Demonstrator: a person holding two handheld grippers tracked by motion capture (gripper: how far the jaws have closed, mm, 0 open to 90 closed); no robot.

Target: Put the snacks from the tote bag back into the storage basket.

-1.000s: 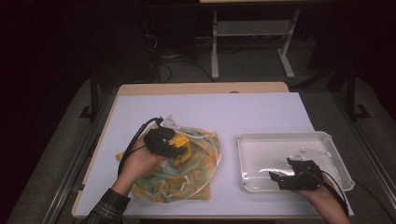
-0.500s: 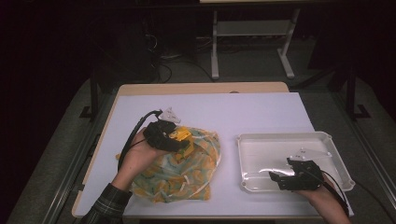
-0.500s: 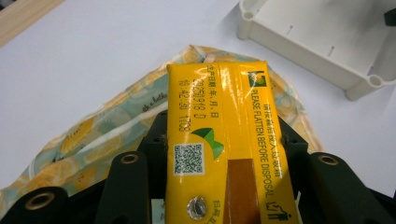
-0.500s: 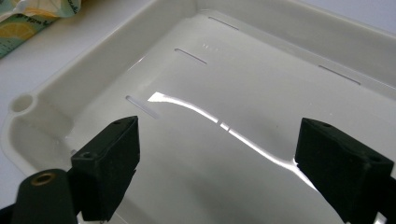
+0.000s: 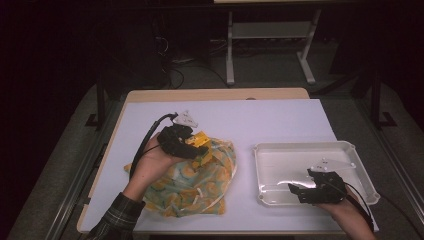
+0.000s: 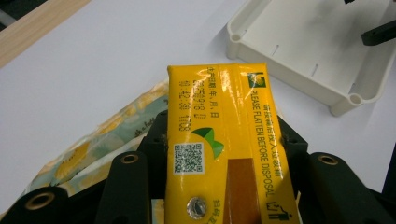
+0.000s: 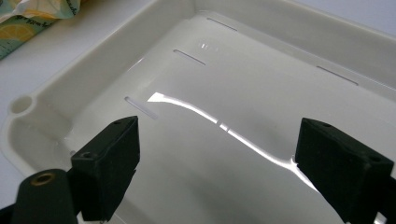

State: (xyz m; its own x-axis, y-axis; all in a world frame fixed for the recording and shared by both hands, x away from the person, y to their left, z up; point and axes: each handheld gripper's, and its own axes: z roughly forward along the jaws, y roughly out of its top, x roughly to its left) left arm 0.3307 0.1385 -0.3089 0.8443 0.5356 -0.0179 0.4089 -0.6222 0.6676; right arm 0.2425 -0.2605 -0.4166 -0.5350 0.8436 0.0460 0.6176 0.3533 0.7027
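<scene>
A yellow drink carton [image 6: 219,116] with printed text and a QR code sits between the jaws of my left gripper [image 6: 229,158], which is shut on it. In the high view the left gripper [image 5: 192,147] holds the carton [image 5: 202,141] just above the top of a lemon-patterned bag [image 5: 200,182] lying on the white table cover. My right gripper [image 7: 219,158] stands open with nothing between its jaws, hovering low inside the white tray [image 7: 93,79]. From above, the right gripper [image 5: 300,192] is at the tray's [image 5: 300,146] near side.
The bag [image 6: 107,135] lies under and to the left of the carton, the tray [image 6: 299,79] beyond it to the right. A wooden table edge [image 5: 215,94] runs along the far side. Dark floor and a metal frame [image 5: 270,40] lie behind.
My left gripper has lifted the yellow carton a little higher and away from the bag. The right gripper has stayed in place over the tray.
</scene>
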